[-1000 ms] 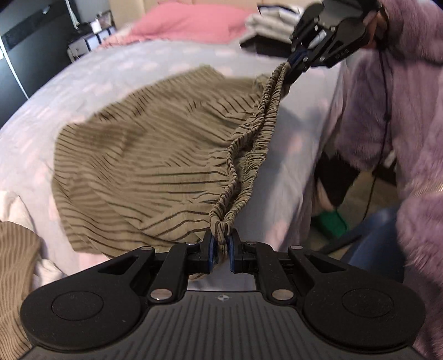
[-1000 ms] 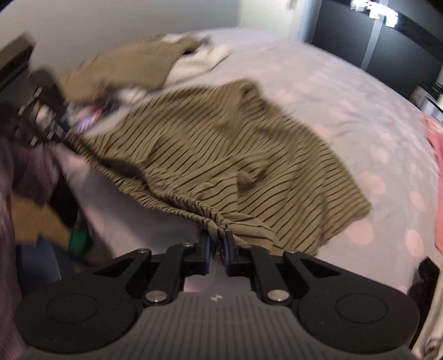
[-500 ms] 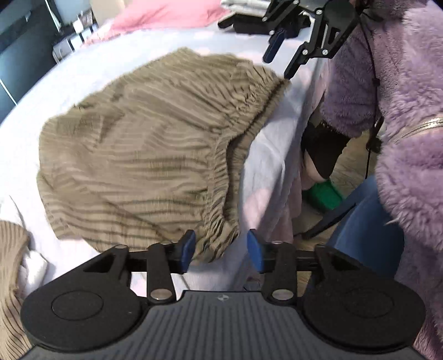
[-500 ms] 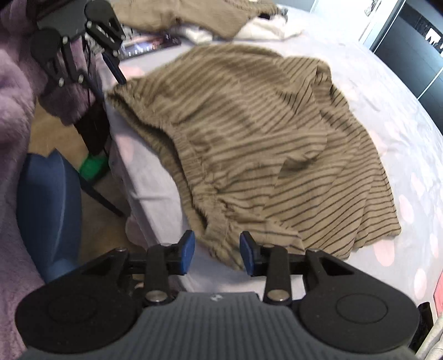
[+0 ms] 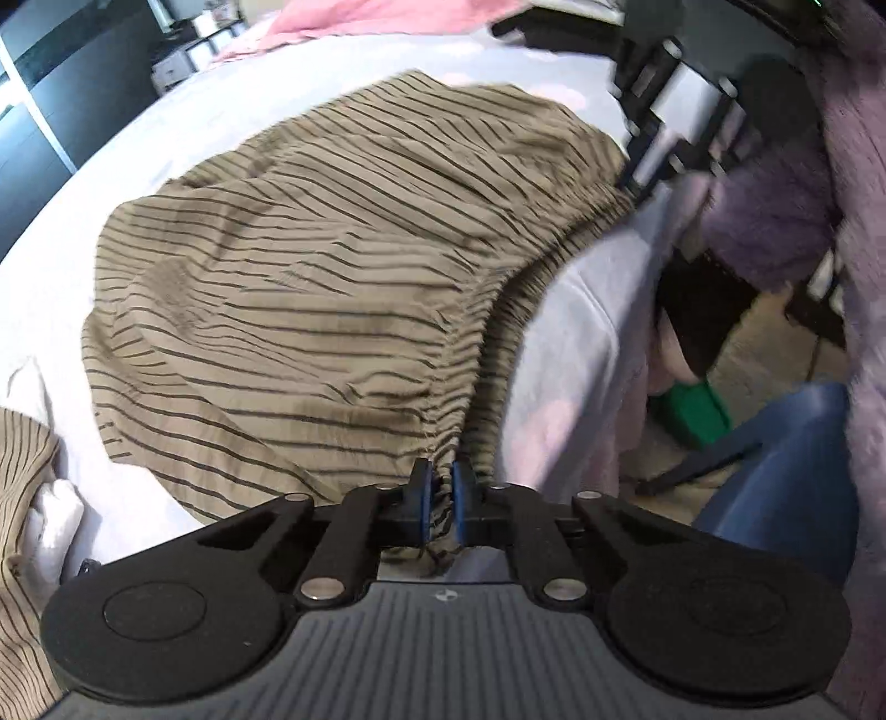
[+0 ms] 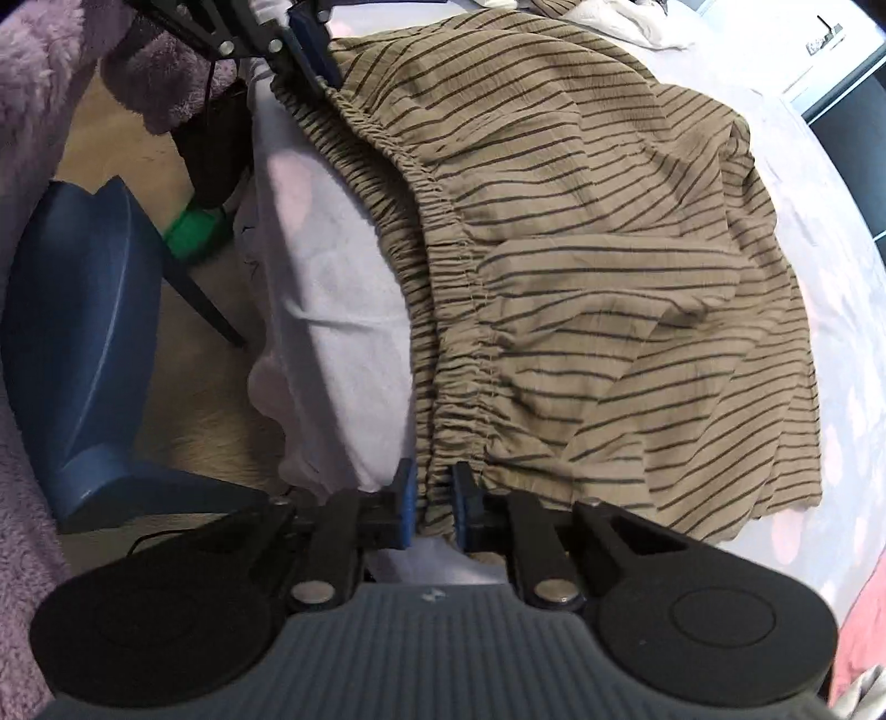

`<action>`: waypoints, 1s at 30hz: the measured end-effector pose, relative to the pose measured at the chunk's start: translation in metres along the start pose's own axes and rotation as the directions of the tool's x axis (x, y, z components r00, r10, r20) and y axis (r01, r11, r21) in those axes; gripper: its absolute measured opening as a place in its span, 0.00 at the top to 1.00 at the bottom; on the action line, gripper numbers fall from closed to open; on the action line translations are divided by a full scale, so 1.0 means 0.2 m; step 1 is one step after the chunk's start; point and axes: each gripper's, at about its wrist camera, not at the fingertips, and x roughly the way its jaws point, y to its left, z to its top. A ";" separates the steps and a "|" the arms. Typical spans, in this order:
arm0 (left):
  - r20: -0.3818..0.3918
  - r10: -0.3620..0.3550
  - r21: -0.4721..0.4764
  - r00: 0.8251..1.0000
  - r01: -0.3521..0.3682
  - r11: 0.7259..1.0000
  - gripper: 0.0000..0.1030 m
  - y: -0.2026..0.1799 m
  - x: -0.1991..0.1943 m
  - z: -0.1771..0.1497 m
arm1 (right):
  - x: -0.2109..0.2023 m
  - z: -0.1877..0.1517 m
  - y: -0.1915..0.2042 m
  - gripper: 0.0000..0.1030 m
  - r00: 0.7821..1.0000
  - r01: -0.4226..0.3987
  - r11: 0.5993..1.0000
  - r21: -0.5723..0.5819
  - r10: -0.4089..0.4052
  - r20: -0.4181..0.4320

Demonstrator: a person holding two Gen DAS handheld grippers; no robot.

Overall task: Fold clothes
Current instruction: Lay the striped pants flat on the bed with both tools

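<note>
An olive striped garment [image 5: 310,266] with a gathered elastic waistband lies spread on the pale bed sheet [image 5: 576,343], its waistband along the bed's near edge. It also shows in the right wrist view [image 6: 609,266]. My left gripper [image 5: 438,487] is shut on one end of the waistband. My right gripper [image 6: 432,498] is closed on the other end of the waistband, with a narrow gap filled by cloth. The right gripper shows blurred at the top right of the left wrist view [image 5: 664,111]. The left gripper shows at the top left of the right wrist view [image 6: 277,39].
More striped and white clothes [image 5: 27,498] lie at the left of the bed. A pink cloth [image 5: 376,16] lies at the far end. A blue chair [image 6: 83,332] and a green object [image 6: 194,232] stand on the floor beside the bed. The person's purple fleece sleeve [image 5: 775,232] is close.
Both grippers were shut on the waistband and held it stretched a second ago, opened and dropped it half a second ago, and have now closed again on the waistband ends at the bed edge.
</note>
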 end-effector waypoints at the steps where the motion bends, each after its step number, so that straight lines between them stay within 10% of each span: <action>1: -0.017 -0.008 0.006 1.000 0.008 1.000 0.96 -0.01 0.02 -0.01 | 0.00 0.00 -0.01 0.89 1.000 -0.006 1.000 0.007 0.006 -0.004; 11: 0.006 -0.017 -0.022 1.000 0.018 1.000 0.93 0.00 -0.01 -0.01 | -0.01 0.03 -0.07 0.88 0.999 -0.046 0.997 0.057 0.046 0.002; 19: 0.176 -0.045 -0.293 0.983 0.096 0.951 0.78 0.12 -0.12 0.05 | -0.20 0.02 -0.31 0.59 0.979 -0.054 0.925 0.377 -0.025 0.200; 22: 0.169 0.002 -0.449 0.986 0.075 0.891 0.77 0.18 -0.10 0.07 | -0.22 0.01 -0.41 0.50 0.975 -0.011 0.827 0.562 -0.115 0.189; 27: 0.094 0.048 -0.569 0.994 0.014 0.822 0.77 0.21 -0.03 0.06 | -0.14 -0.09 -0.54 0.44 0.986 -0.005 0.537 0.844 -0.139 0.094; 30: 0.057 0.029 -0.619 0.998 0.012 0.785 0.77 0.22 0.01 0.04 | -0.10 -0.13 -0.52 0.43 0.989 0.011 0.450 0.893 -0.134 0.055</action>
